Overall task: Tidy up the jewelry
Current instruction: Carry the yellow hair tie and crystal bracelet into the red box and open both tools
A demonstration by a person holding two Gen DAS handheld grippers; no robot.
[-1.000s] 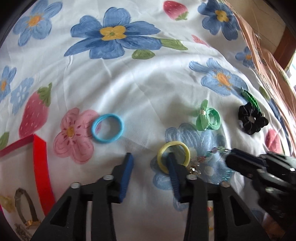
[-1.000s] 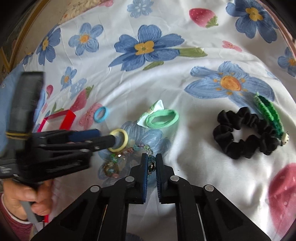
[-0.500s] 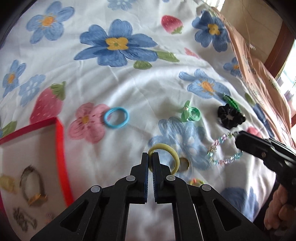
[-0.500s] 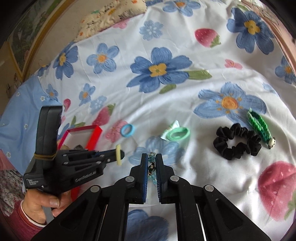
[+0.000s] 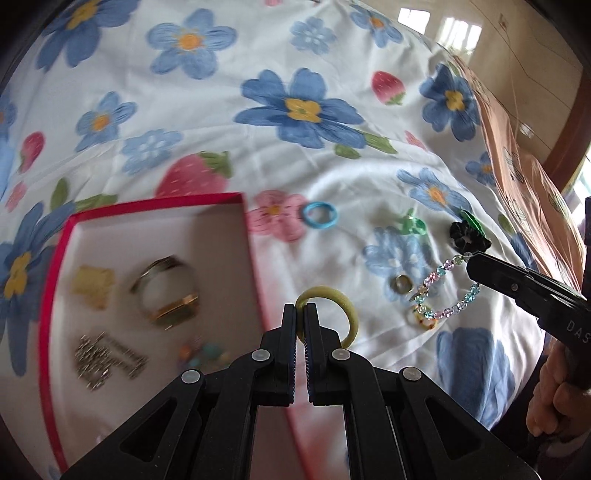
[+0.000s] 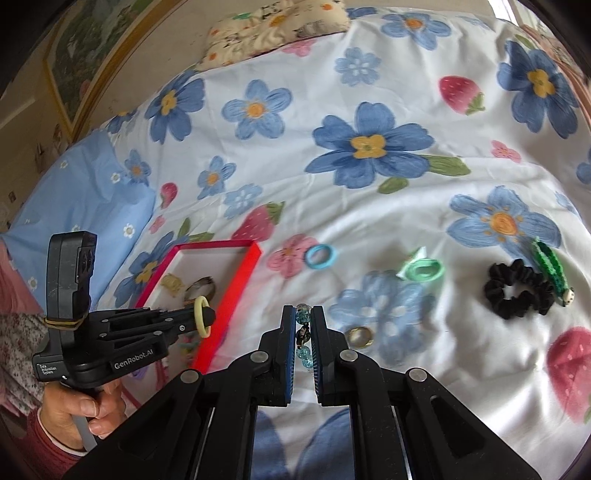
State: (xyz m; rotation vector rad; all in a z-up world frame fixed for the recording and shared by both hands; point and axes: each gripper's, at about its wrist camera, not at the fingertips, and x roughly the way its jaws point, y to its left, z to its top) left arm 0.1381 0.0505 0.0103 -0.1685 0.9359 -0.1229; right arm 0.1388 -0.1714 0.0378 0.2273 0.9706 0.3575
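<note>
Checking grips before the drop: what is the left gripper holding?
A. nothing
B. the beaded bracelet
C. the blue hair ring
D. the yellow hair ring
D: the left gripper has its jaws shut on the yellow rubbery hair ring, held clear of the flowered bedsheet.

Home bedroom, floral bedsheet (image 6: 332,206), pillow (image 6: 273,29), framed pic (image 6: 85,62)

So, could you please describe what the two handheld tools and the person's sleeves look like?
Both are black plastic with silver rivets and blue ribbed pads. The left tool has white "GenRobot.AI" lettering, a small white label and a yellowish rubber band round its upright block. The right tool shows white letters "DAS". The left sleeve is floral over a red cuff.
</note>
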